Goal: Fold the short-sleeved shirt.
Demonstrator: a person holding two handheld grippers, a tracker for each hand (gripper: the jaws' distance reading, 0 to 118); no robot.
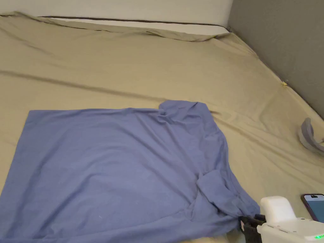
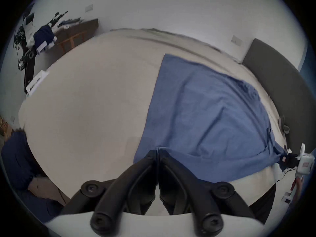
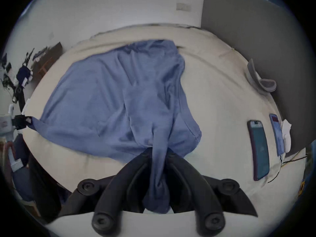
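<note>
A blue short-sleeved shirt [image 1: 120, 164] lies mostly flat on the tan bed sheet [image 1: 126, 63], with its right part rumpled. At the shirt's near right corner my right gripper [image 1: 245, 223] is shut on a bunch of fabric; in the right gripper view the cloth [image 3: 159, 172] runs down between the jaws of the right gripper [image 3: 159, 153]. My left gripper [image 2: 157, 151] is shut on the shirt's [image 2: 205, 117] near edge at the other end. The shirt's near edge is stretched between the two. The left gripper [image 3: 28, 121] also shows far left in the right gripper view.
Two phones [image 3: 258, 148] [image 3: 277, 133] lie on the bed to the right of the shirt, one of them at the head view's edge [image 1: 314, 207]. A grey curved object [image 1: 308, 134] rests by the dark grey headboard [image 1: 284, 41]. A cluttered desk [image 2: 73, 33] stands beyond the bed.
</note>
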